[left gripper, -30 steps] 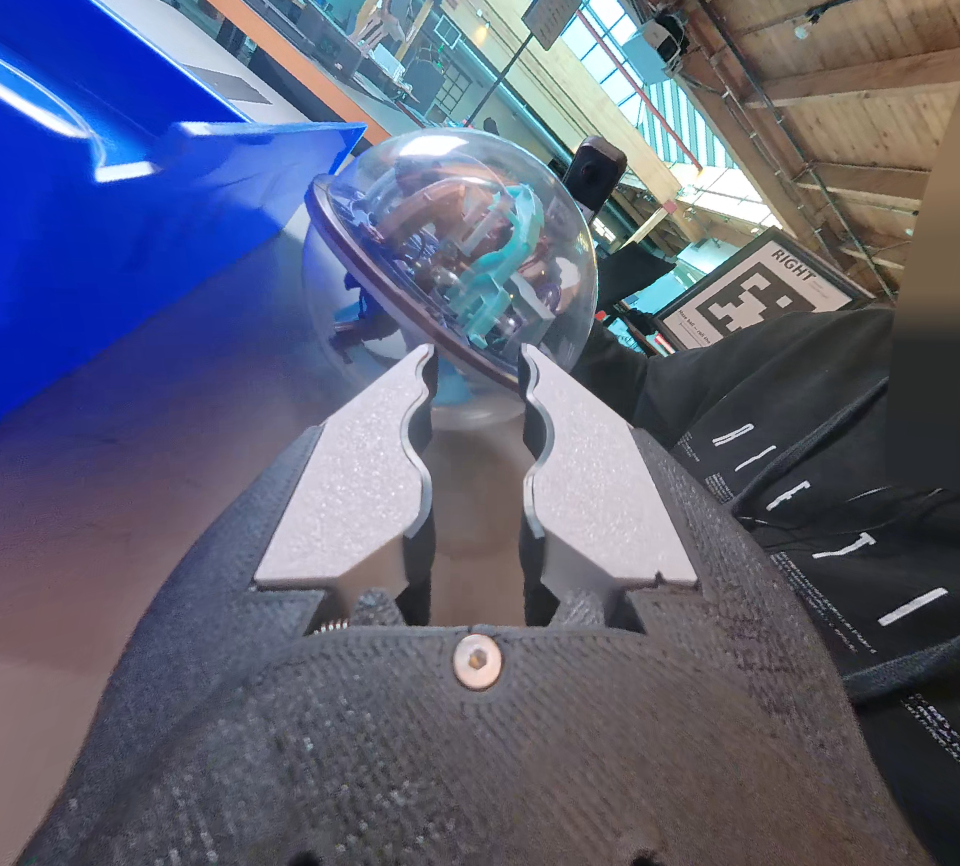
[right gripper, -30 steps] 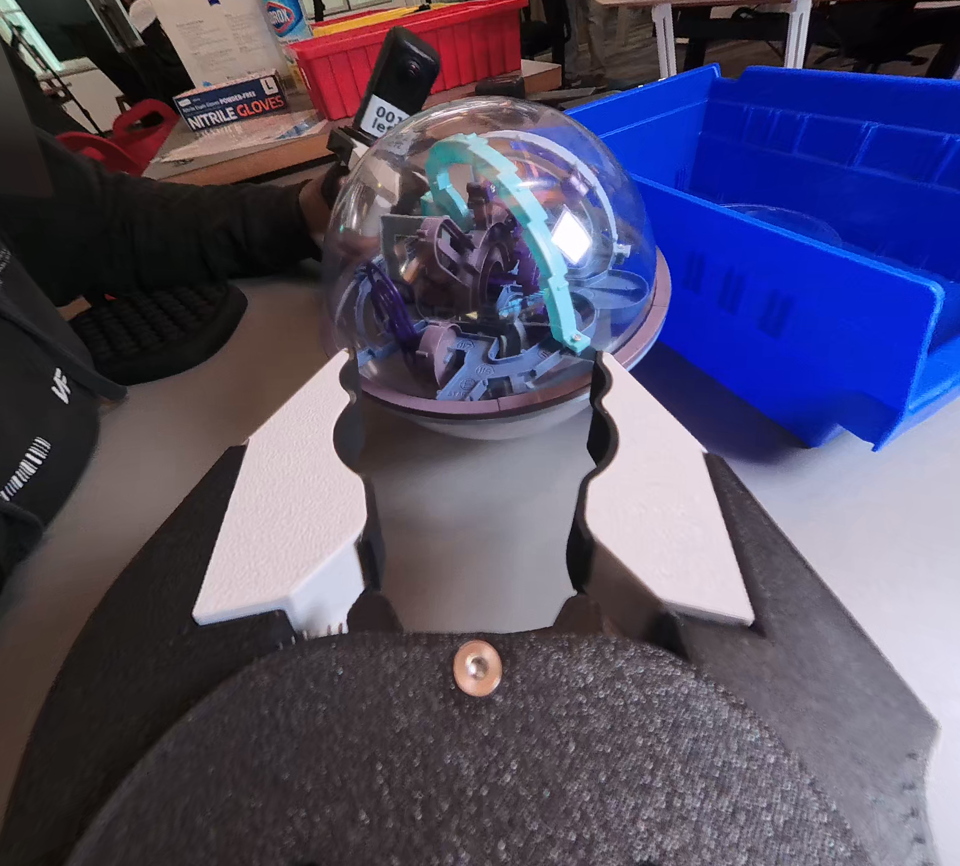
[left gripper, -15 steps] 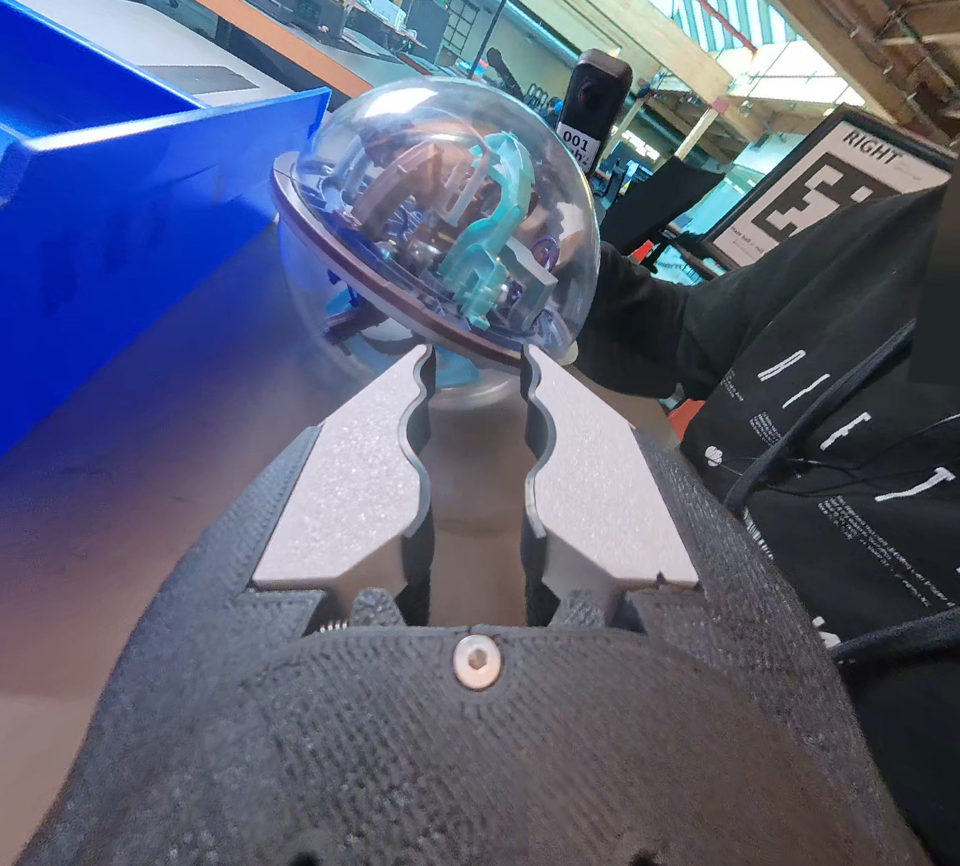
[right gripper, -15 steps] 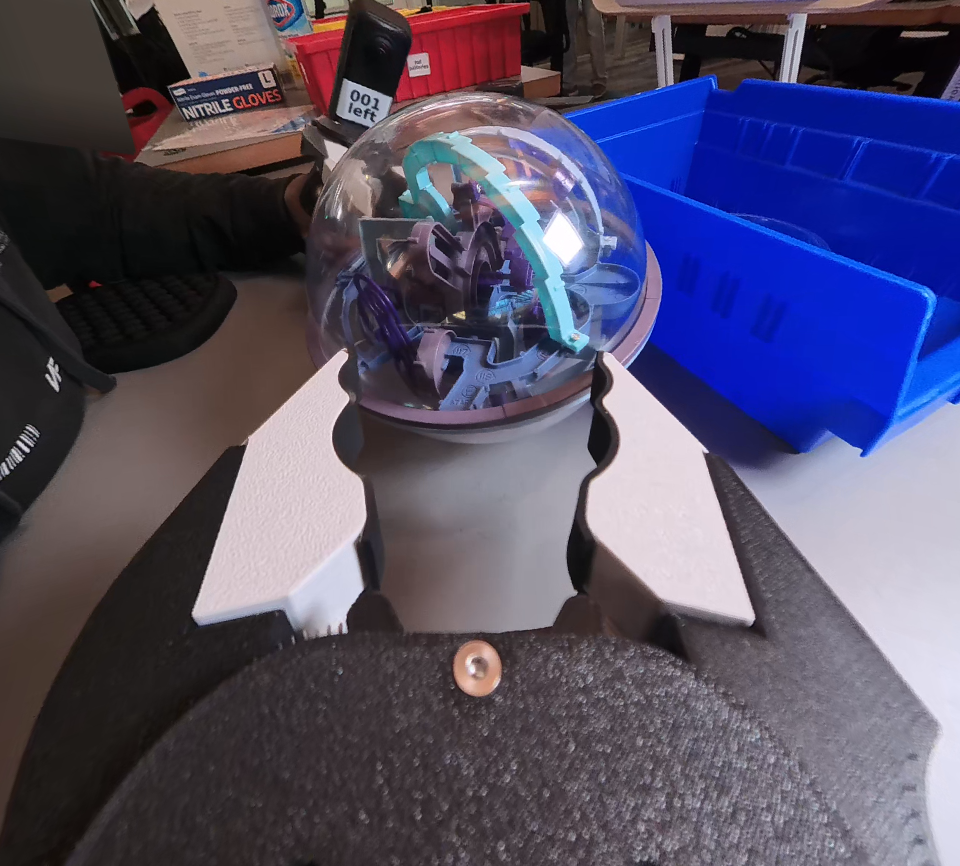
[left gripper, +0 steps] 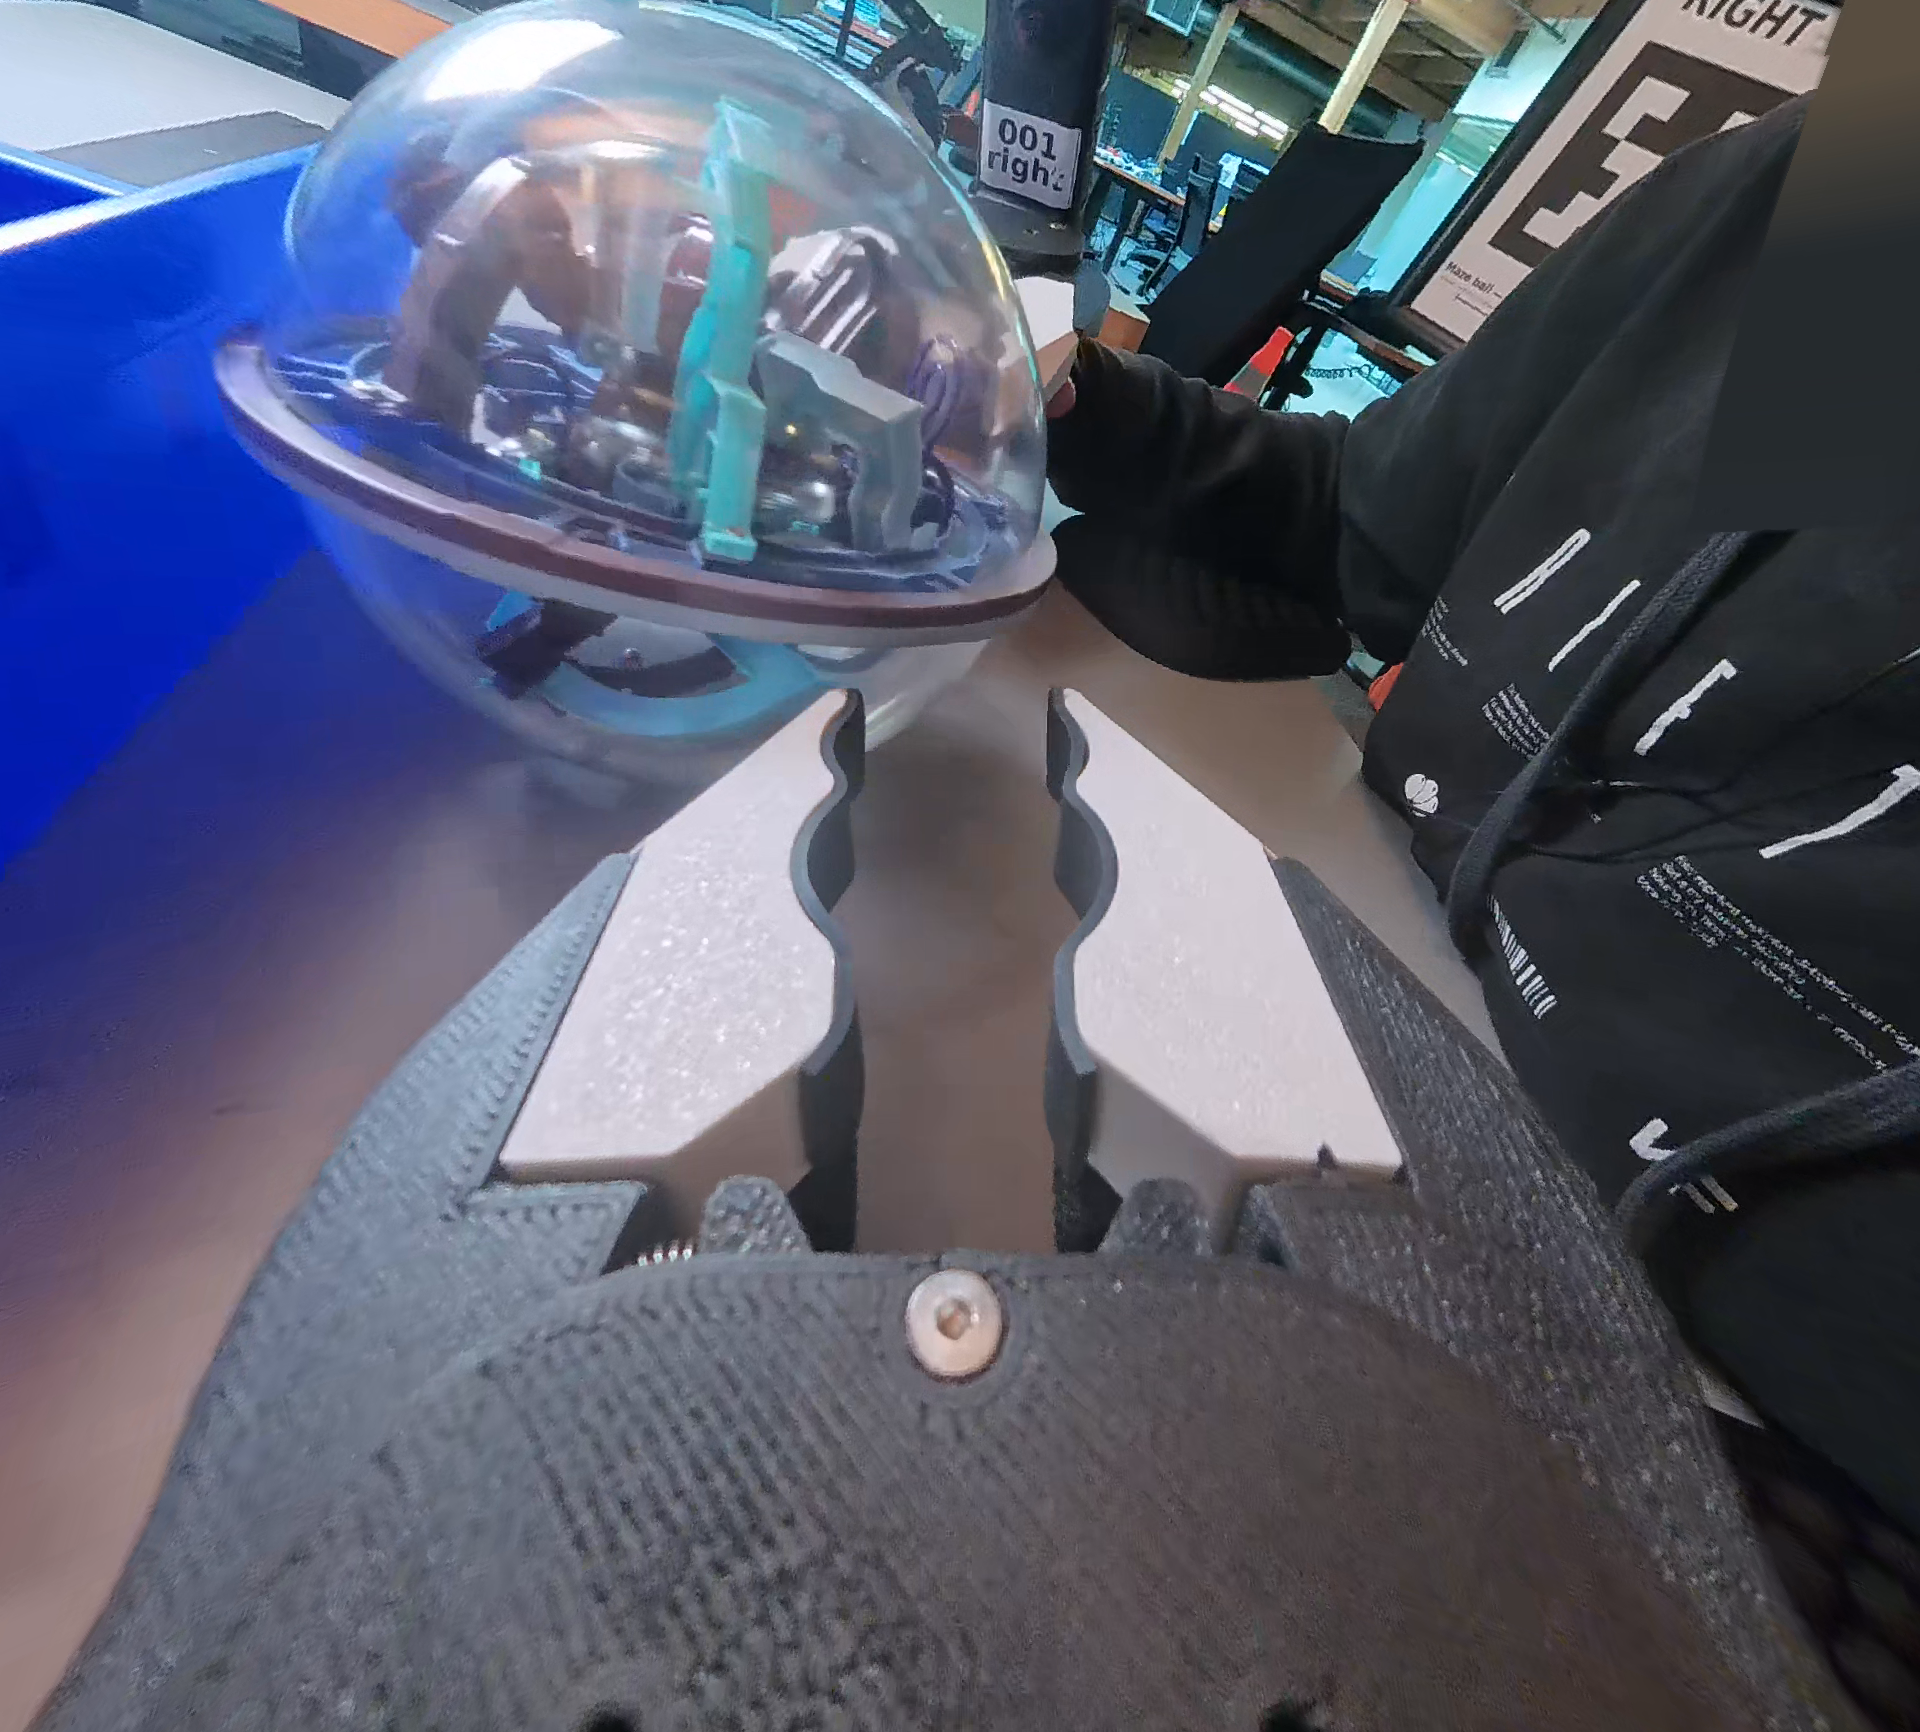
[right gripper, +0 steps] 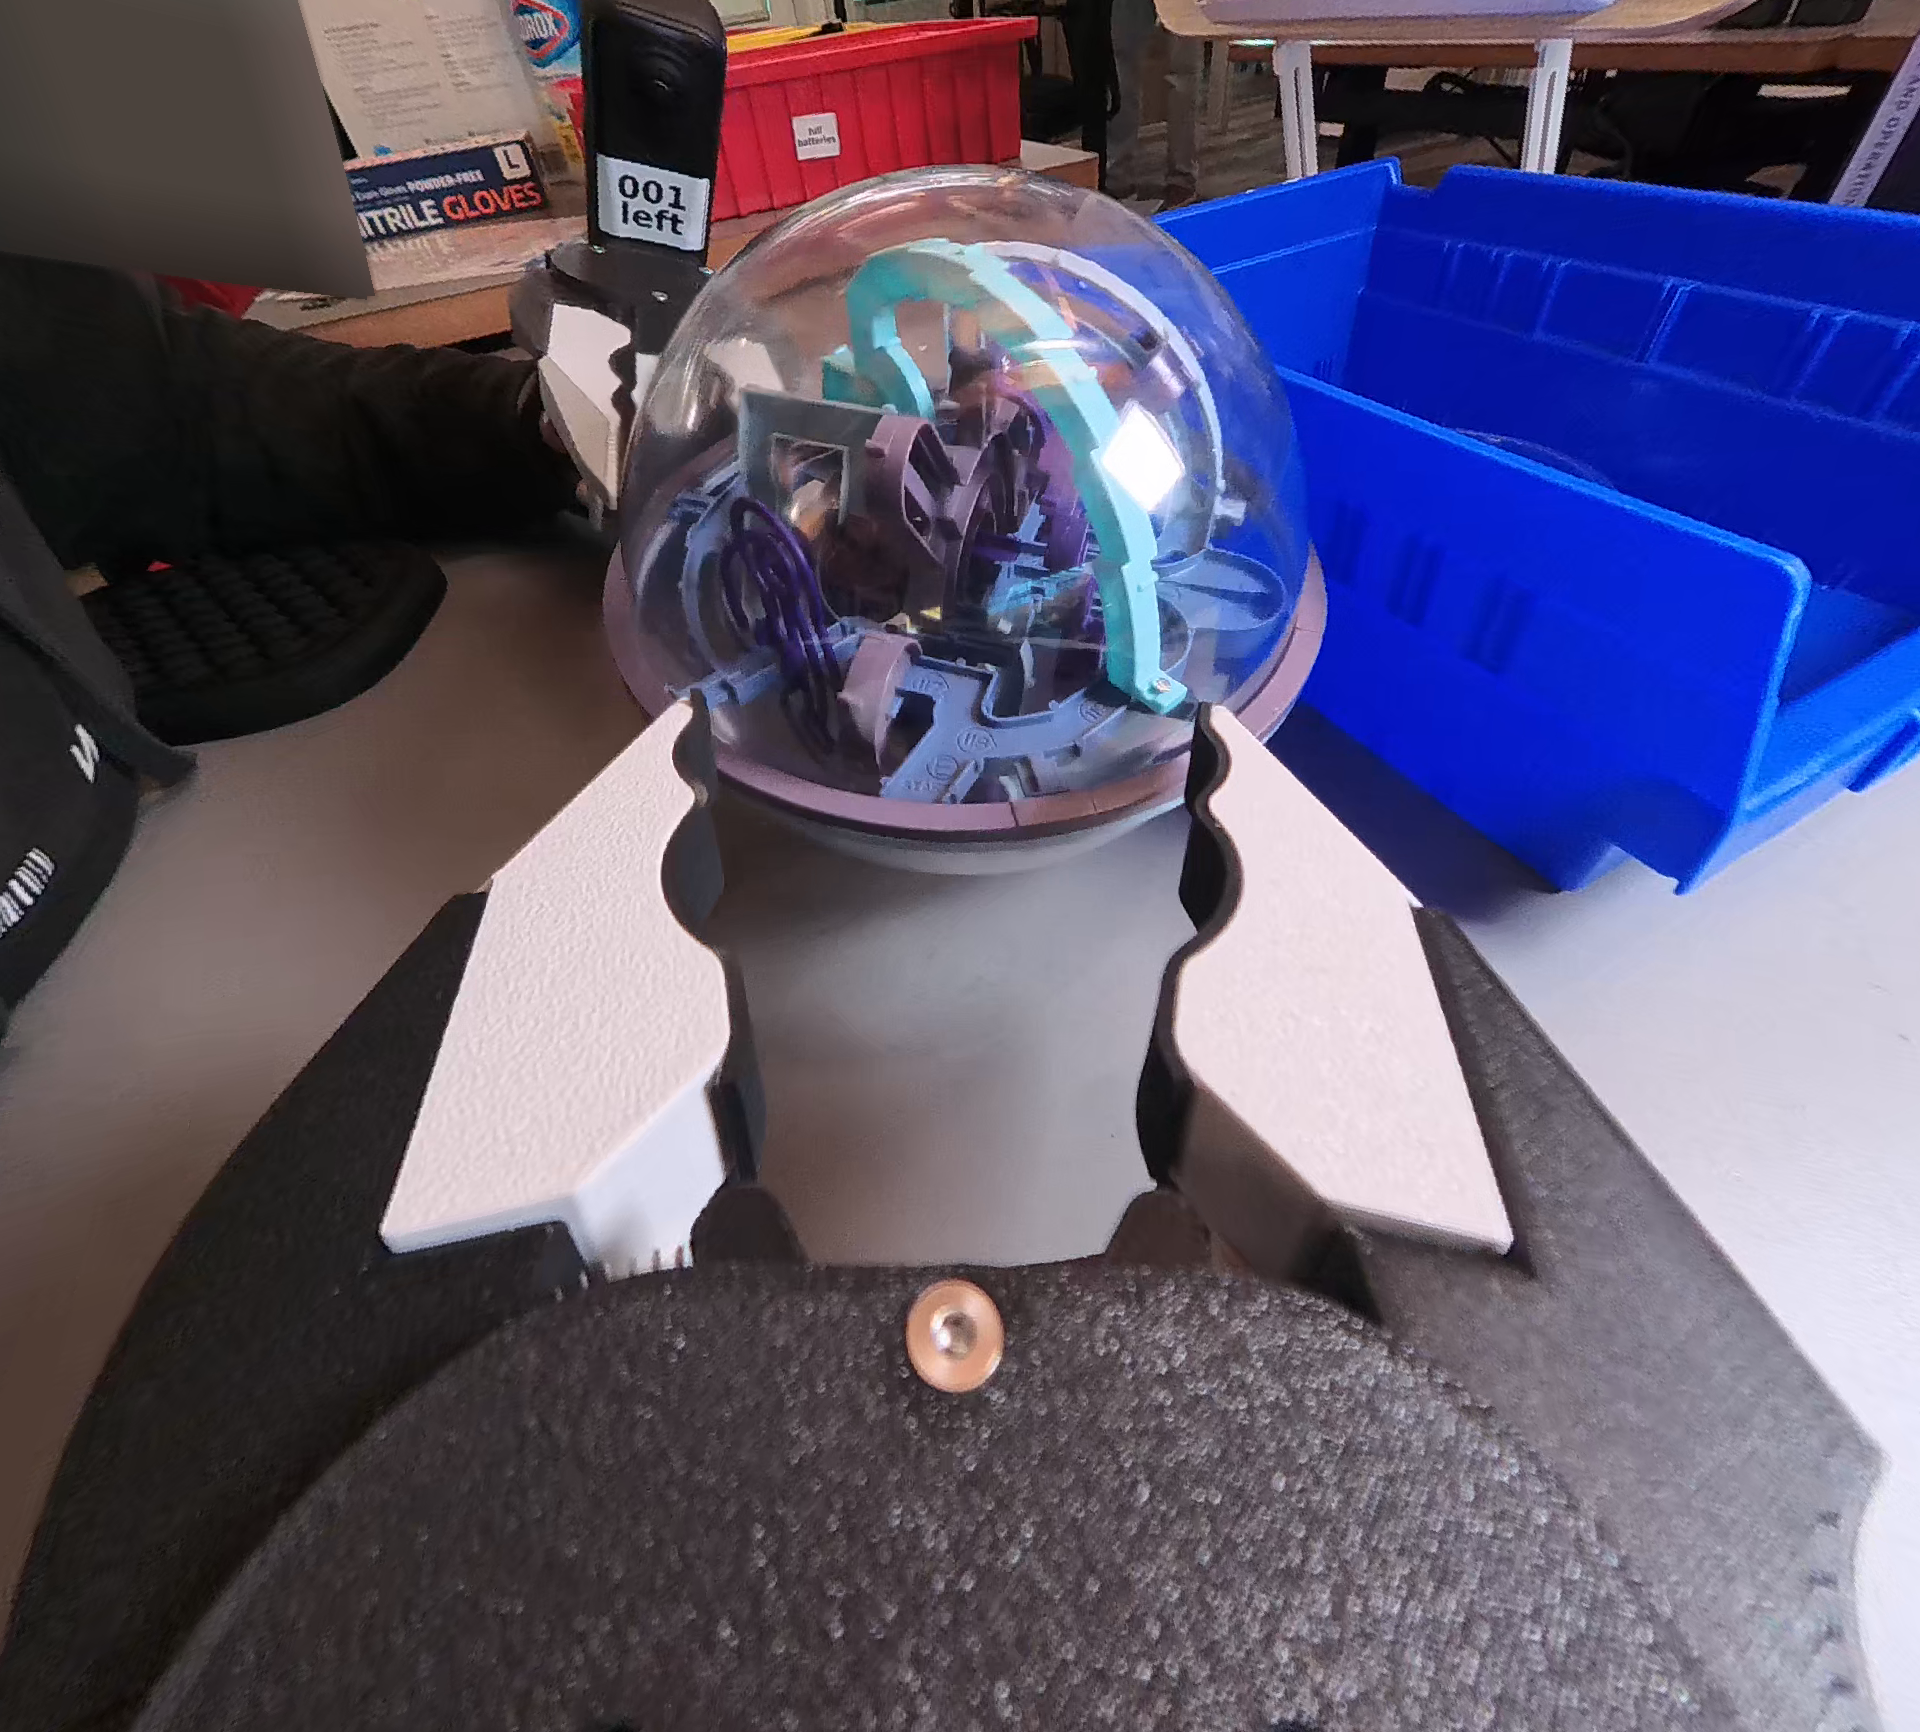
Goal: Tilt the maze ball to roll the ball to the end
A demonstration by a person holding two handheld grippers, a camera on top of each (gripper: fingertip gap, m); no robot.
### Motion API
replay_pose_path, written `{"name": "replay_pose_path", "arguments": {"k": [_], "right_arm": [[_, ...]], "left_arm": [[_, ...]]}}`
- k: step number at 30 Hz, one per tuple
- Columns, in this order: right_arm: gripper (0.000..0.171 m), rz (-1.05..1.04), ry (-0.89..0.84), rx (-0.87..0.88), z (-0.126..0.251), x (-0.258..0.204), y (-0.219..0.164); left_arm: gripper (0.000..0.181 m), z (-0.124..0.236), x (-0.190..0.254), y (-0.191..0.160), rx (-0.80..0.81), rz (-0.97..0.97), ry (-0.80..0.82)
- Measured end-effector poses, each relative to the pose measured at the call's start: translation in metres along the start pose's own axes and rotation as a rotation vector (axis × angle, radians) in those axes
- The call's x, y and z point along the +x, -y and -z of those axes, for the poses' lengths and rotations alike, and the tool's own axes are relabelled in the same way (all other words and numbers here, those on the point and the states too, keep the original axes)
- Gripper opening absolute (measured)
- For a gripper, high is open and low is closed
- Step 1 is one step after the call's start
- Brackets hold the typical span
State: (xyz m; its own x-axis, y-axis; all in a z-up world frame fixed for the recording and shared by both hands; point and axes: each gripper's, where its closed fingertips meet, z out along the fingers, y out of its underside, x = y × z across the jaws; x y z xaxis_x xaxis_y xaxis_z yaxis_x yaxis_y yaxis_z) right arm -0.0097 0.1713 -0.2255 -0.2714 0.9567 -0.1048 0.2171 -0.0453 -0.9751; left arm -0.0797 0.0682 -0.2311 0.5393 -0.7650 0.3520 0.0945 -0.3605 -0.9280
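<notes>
The maze ball (left gripper: 623, 280) is a clear sphere with a dark rim and teal, purple and grey tracks inside. It seems to rest on the table, rim nearly level. My left gripper (left gripper: 951, 711) is open with a narrow, empty gap. Its tips sit just under the rim at the ball's near right side. In the right wrist view the ball (right gripper: 956, 487) fills the centre. My right gripper (right gripper: 948, 726) is open wide, with its fingertips against the rim on both sides. The left gripper's fingers (right gripper: 577, 394) touch the ball's far left side. I cannot make out the small steel ball.
A blue bin (right gripper: 1558, 539) stands close to the ball and also shows in the left wrist view (left gripper: 125, 435). A person's black sleeve (left gripper: 1195, 487) and torso (left gripper: 1662, 747) are on the other side. A red bin (right gripper: 883, 93) and a glove box (right gripper: 447, 191) sit behind on another table.
In the left wrist view the ball's rim went from steeply tilted to nearly level, and the ball slid left, out of the gap between my left fingertips. The right gripper stayed against the rim.
</notes>
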Motion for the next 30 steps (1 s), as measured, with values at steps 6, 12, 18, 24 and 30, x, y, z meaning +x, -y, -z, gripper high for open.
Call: {"name": "replay_pose_path", "arguments": {"k": [6,12,18,24,30], "right_arm": [[0.088,0.003,-0.006,-0.003,-0.001,0.001,-0.001],[0.089,-0.001,-0.027,0.021,-0.001,0.003,0.005],[0.101,0.012,-0.061,0.013,-0.008,0.001,0.01],[0.106,0.049,-0.079,-0.009,-0.016,-0.003,0.01],[0.108,0.045,-0.076,-0.017,-0.02,-0.004,0.006]], "left_arm": [[0.039,0.002,-0.001,0.001,0.012,0.014,-0.014],[0.05,0.02,-0.02,0.012,0.102,0.172,-0.029],[0.082,0.027,-0.046,0.031,0.205,0.184,0.072],[0.118,0.011,-0.051,0.034,0.136,-0.034,0.157],[0.12,-0.002,-0.055,0.021,0.026,-0.217,0.288]]}}
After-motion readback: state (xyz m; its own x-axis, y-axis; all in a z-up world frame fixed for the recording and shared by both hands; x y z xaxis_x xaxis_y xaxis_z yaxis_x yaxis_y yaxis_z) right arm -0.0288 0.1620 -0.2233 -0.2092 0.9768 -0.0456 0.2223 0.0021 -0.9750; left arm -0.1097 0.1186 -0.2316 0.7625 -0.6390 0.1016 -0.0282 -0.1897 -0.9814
